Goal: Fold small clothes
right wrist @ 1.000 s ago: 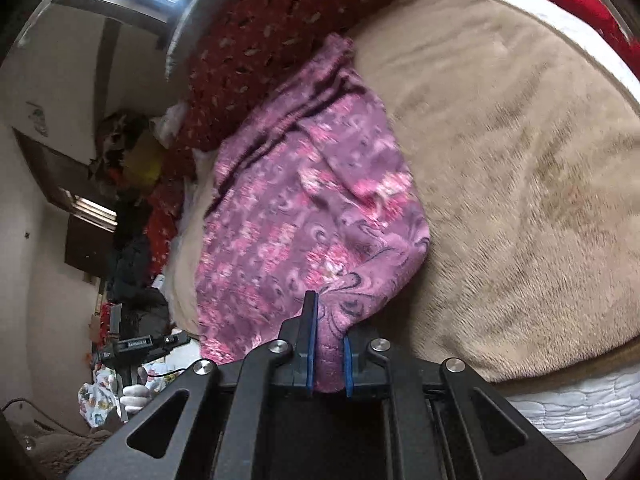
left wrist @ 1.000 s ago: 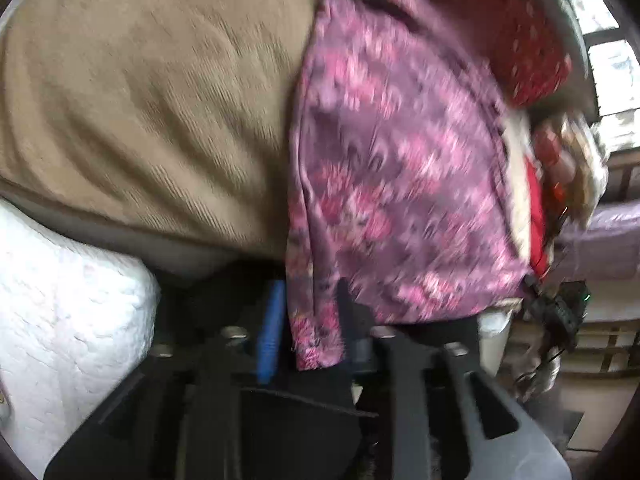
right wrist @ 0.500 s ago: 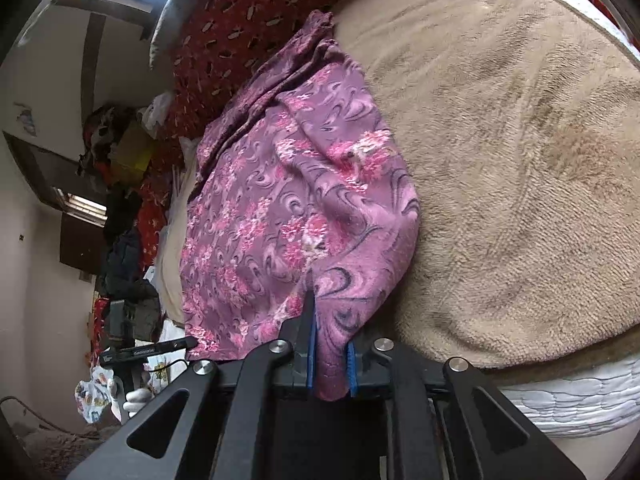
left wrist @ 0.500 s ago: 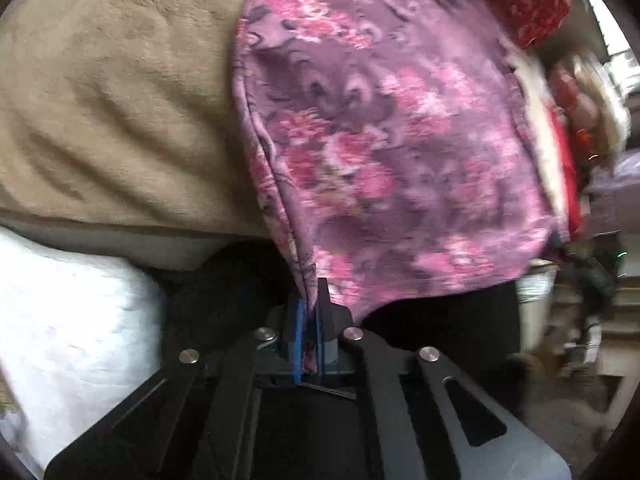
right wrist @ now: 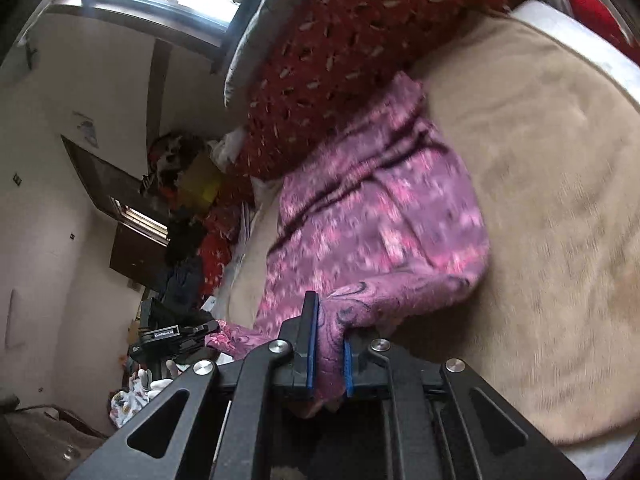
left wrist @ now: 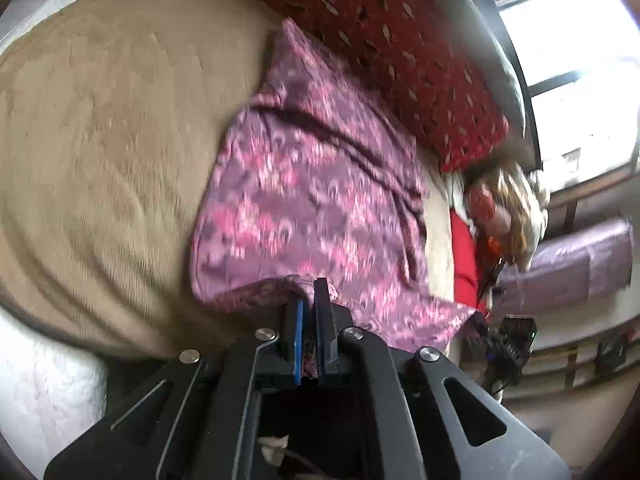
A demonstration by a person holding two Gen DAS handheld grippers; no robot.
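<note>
A purple garment with a pink flower print [left wrist: 316, 200] lies on a tan blanket [left wrist: 104, 128] over a bed; it also shows in the right wrist view [right wrist: 372, 232]. My left gripper [left wrist: 308, 312] is shut on the garment's near hem. My right gripper [right wrist: 328, 332] is shut on another part of the same near edge, with cloth bunched between its blue pads. The near edge is lifted off the blanket and the far end rests against a red pillow.
A red patterned pillow [left wrist: 400, 40] lies along the far side of the bed, also in the right wrist view [right wrist: 352, 60]. A white mattress edge [left wrist: 44, 380] is at the lower left. Clutter and a window [left wrist: 580, 60] lie beyond the bed.
Both grippers have carried the garment's near edge forward over itself, toward the red pillow. The cloth now looks shorter and more bunched. Both grips hold.
</note>
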